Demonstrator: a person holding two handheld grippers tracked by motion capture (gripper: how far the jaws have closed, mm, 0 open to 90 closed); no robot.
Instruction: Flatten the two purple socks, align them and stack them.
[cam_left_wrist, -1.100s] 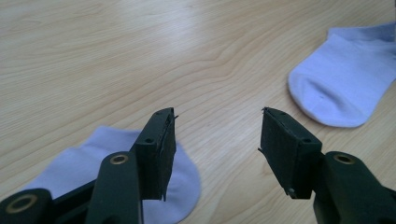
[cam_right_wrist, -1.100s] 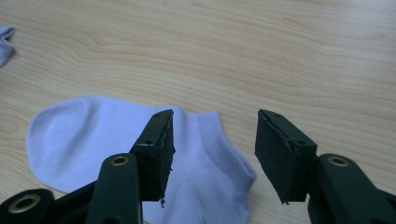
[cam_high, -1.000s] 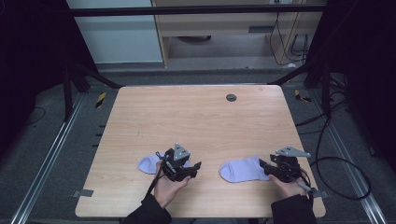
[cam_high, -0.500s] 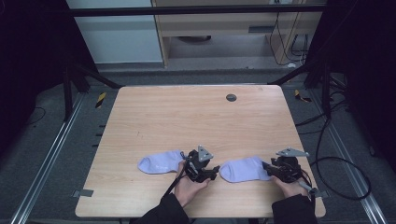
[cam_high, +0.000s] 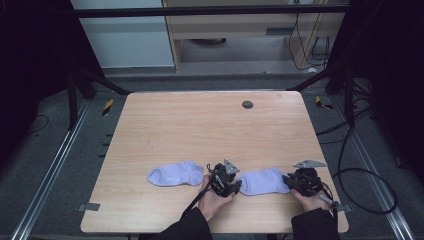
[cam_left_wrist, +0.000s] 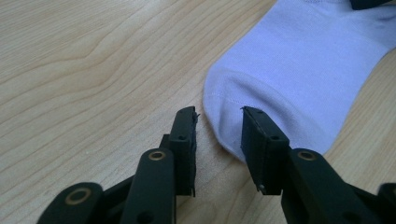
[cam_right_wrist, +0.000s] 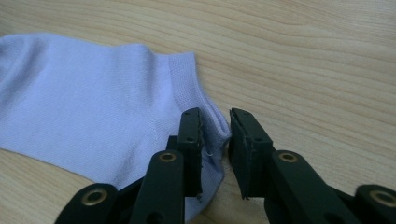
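Two pale lilac socks lie flat near the table's front edge. The left sock (cam_high: 175, 175) lies alone. My left gripper (cam_high: 235, 186) sits at the toe of the right sock (cam_high: 262, 181). In the left gripper view the toe (cam_left_wrist: 224, 121) lies between the jaws of my left gripper (cam_left_wrist: 219, 122). They have just been closing, and a gap shows beside one pad. My right gripper (cam_high: 288, 181) is at the sock's cuff end. In the right gripper view my right gripper (cam_right_wrist: 215, 125) has just been closing and pinches a bunched fold of the cuff (cam_right_wrist: 187, 79).
The wooden table (cam_high: 210, 130) has a small dark round disc (cam_high: 247, 104) near its far edge. A cable (cam_high: 350, 200) trails off the right side. Metal frame rails and dark floor surround the table.
My left hand has moved right, from the left sock to the toe of the right sock. Both pairs of jaws look narrower. The right hand has stayed at the cuff.
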